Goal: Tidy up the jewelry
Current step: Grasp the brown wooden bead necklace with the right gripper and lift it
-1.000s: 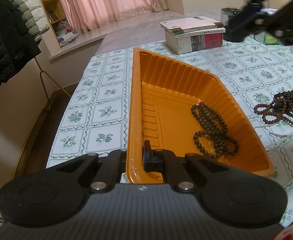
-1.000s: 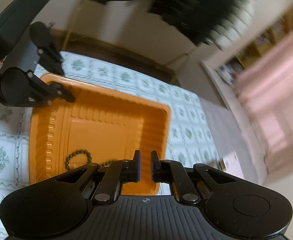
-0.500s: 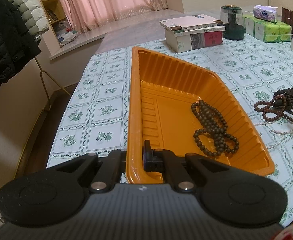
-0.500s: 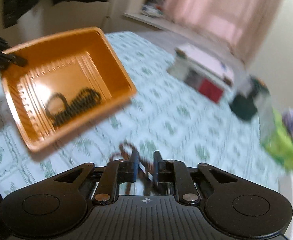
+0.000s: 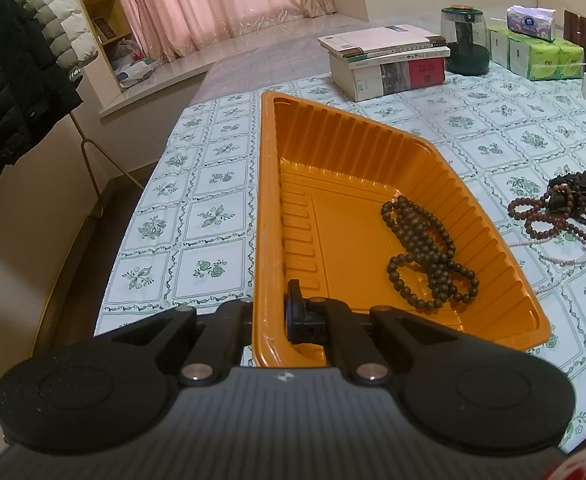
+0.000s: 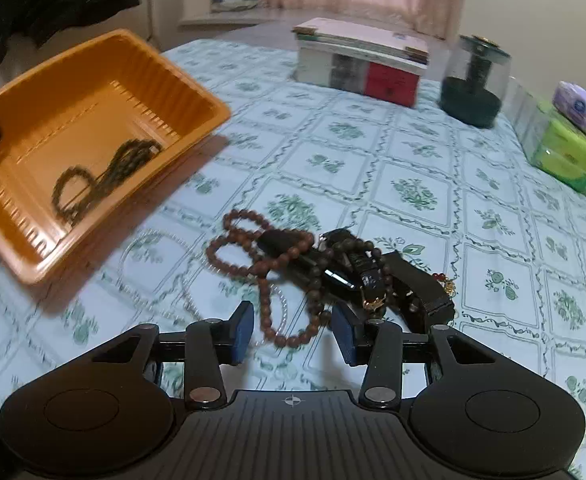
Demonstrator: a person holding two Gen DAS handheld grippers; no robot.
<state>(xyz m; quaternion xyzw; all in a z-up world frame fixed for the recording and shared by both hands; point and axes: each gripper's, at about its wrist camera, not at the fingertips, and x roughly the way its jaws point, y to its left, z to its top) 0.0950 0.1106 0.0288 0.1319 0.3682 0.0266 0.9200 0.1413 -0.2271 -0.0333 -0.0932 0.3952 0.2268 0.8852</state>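
Right gripper opening over brown beads, lower centre; nothing between its jaws yet.
Left gripper clamped on tray rim; straddle one strand, avoid watch tangle; dark beads already inside tray.

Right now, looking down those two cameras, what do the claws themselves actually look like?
Both are matte black plastic. Each has a ribbed body with a small white cross-shaped mark at its front edge, a round disc on either side, and two jointed arms fixed with silver screws. The right claw has blue pads on its fingers. The left claw looks the same, though its pads are hard to make out. No cables or sleeves show.
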